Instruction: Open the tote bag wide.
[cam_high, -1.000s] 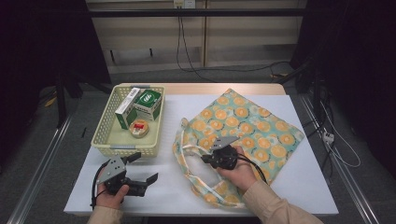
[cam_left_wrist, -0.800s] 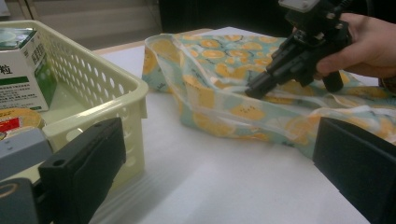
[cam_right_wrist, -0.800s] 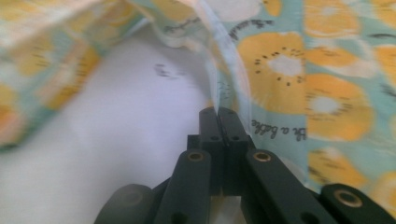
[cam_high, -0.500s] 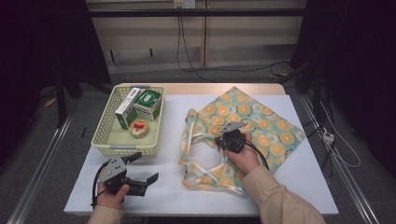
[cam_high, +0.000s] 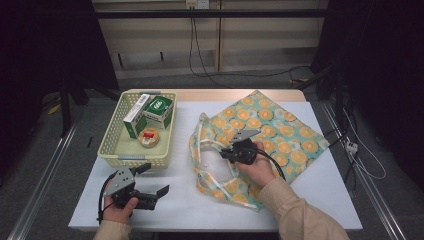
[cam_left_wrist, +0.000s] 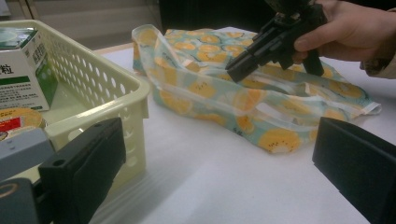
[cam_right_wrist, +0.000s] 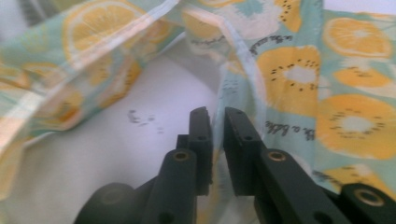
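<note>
Plainly, the work in hand was getting the fruit-print tote bag opened at its mouth so that it could be filled, and the step looked early, with nothing yet inside. At the near left of the white table the left gripper rested in its hand with its jaws wide apart and nothing between them, pointing toward the bag. Just beyond it, at the far left, stood the cream basket, which held a tall white-and-green box, a green box with a pale oval mark on its top, and a small round tin with a red label. In the left gripper view the white box showed a green band and the printed character 粒 above lines of text too small to read. To the right of the basket the bag lay flat across the middle and right of the table, its pale straps looped at the near left edge, where the mouth gaped a little. The right gripper was at that mouth; its jaws had just been opening and stood a narrow slit apart, with no cloth caught between them and the bag's edge just beside their tips. Small cursive script sat beside the printed fruit, too blurred to read with confidence. I judged that the next move called for a fresh bite on the upper layer alone, lifting it clear of the lower one.
</note>
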